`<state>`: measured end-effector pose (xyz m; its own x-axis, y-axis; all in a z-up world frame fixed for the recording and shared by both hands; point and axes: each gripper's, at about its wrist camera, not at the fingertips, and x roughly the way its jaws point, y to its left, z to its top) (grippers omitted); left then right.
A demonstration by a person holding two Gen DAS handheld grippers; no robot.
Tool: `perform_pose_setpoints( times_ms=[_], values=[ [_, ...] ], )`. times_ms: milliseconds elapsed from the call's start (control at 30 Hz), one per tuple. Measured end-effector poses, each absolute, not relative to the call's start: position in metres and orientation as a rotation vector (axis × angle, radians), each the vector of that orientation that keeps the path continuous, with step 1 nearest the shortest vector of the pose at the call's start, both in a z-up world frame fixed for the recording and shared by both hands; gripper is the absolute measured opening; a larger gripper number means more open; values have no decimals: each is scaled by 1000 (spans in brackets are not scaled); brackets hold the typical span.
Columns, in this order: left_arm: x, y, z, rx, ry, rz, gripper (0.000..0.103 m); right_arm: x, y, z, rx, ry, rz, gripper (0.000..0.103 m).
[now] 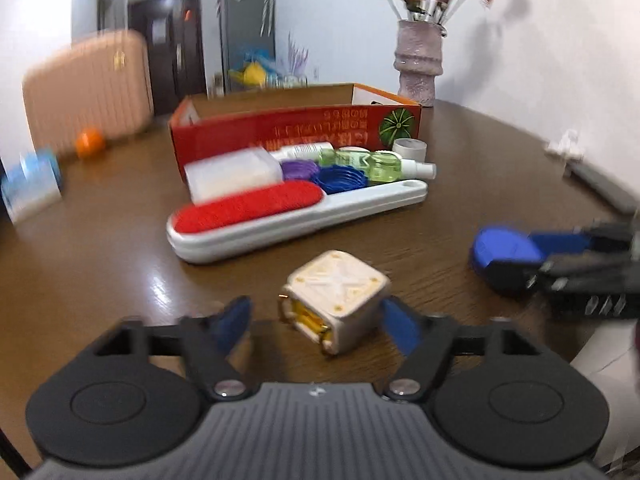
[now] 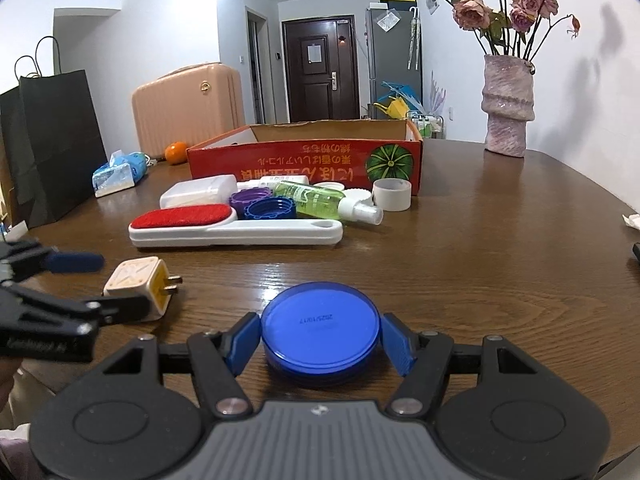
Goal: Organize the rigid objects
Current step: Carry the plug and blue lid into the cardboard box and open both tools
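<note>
Jaws astride charger (image 1: 336, 300), prongs seemingly leftward.

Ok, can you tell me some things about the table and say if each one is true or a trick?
1. The blue round lid sits between the right gripper fingers. True.
2. The charger cube is inside the red box. False: it lies on the table, in front of the open left gripper.
3. The lint brush has a red pad. True.
4. The green spray bottle stands upright. False: it lies on its side.
5. The vase holds flowers. True.
</note>
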<state>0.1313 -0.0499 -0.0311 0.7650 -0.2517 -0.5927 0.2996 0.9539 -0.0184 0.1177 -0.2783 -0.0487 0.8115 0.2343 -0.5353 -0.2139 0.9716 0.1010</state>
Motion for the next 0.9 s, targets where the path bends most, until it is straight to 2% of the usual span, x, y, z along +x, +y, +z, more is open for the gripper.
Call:
perform_pose_setpoints(
  times_ms=[67, 167, 233, 367, 400, 500, 700, 900],
  values=[
    [122, -61, -31, 105, 615, -284, 53, 118, -278, -50, 39, 575, 236, 65],
    [112, -72, -34, 142, 608, -294, 60, 120, -278, -50, 39, 577, 235, 66],
    [112, -73, -37, 162, 597, -274, 69, 122, -278, -50, 35, 578, 236, 66],
    [128, -72, -36, 165, 580, -235, 69, 126, -276, -51, 27, 576, 239, 66],
    [131, -72, -36, 152, 582, -240, 65, 127, -275, -51, 26, 575, 240, 66],
    [133, -74, -36, 126, 586, -262, 39, 127, -272, -51, 21, 571, 250, 66],
    [121, -72, -31, 112, 557, -220, 39, 121, -268, -48, 12, 552, 258, 65],
    [130, -53, 3, 56, 476, -187, 39, 127, -272, -24, 30, 491, 272, 65]
  ],
)
